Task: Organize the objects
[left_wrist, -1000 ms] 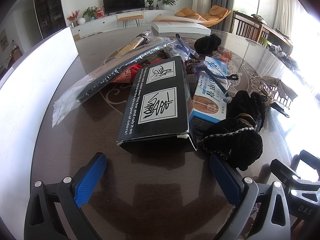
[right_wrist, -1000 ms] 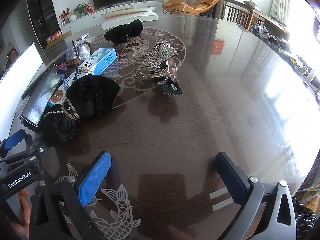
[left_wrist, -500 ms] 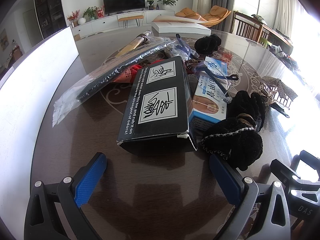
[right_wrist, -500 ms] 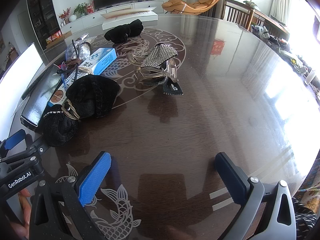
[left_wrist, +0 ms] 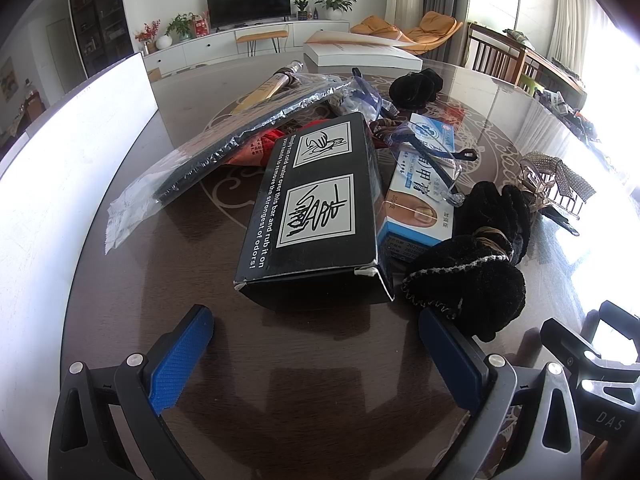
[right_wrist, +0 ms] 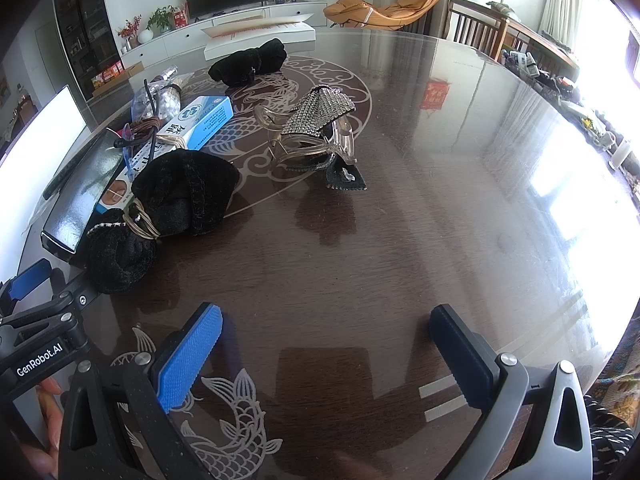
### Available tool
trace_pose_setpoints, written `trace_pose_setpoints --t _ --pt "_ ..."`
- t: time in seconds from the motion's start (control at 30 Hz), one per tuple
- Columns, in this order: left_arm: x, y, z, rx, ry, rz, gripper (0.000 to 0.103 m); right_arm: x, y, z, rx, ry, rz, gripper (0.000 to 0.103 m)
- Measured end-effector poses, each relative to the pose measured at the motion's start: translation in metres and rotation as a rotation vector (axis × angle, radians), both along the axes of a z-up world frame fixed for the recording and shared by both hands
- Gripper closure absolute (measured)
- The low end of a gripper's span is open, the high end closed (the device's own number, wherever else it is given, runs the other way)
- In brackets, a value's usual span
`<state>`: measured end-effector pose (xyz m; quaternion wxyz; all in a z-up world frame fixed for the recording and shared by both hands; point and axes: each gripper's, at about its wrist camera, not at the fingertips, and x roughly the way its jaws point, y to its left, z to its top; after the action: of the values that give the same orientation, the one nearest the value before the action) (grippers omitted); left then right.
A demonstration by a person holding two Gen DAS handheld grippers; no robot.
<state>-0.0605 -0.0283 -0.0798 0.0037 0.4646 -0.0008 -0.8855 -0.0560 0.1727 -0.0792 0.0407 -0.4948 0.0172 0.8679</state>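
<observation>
A black box [left_wrist: 320, 208] lies just ahead of my open, empty left gripper [left_wrist: 316, 348]. To its right are a blue-white box [left_wrist: 420, 188] with clear glasses [left_wrist: 424, 152] on it, and a black velvet pouch [left_wrist: 476, 256]. A foil-wrapped flat pack [left_wrist: 240, 132] leans at the left. In the right wrist view my right gripper [right_wrist: 328, 344] is open and empty over bare table; the pouch [right_wrist: 168, 208], a rhinestone hair clip [right_wrist: 316, 132] and a second black pouch [right_wrist: 248, 64] lie ahead.
A white board [left_wrist: 60, 176] stands along the table's left edge. A white flat box [left_wrist: 360, 56] lies at the far edge. The dark round table [right_wrist: 440, 200] has wooden chairs [right_wrist: 476, 32] behind it. The left gripper's body [right_wrist: 36, 344] sits at the right wrist view's lower left.
</observation>
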Motion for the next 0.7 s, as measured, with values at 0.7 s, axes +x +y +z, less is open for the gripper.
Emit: trace_pose_setpoints --t 0.7 --pt "-0.0015 -0.0045 0.0026 0.002 -0.001 0.002 0.0 -0.0002 0.0002 0.0 0.0 0.001 0.0 0.0"
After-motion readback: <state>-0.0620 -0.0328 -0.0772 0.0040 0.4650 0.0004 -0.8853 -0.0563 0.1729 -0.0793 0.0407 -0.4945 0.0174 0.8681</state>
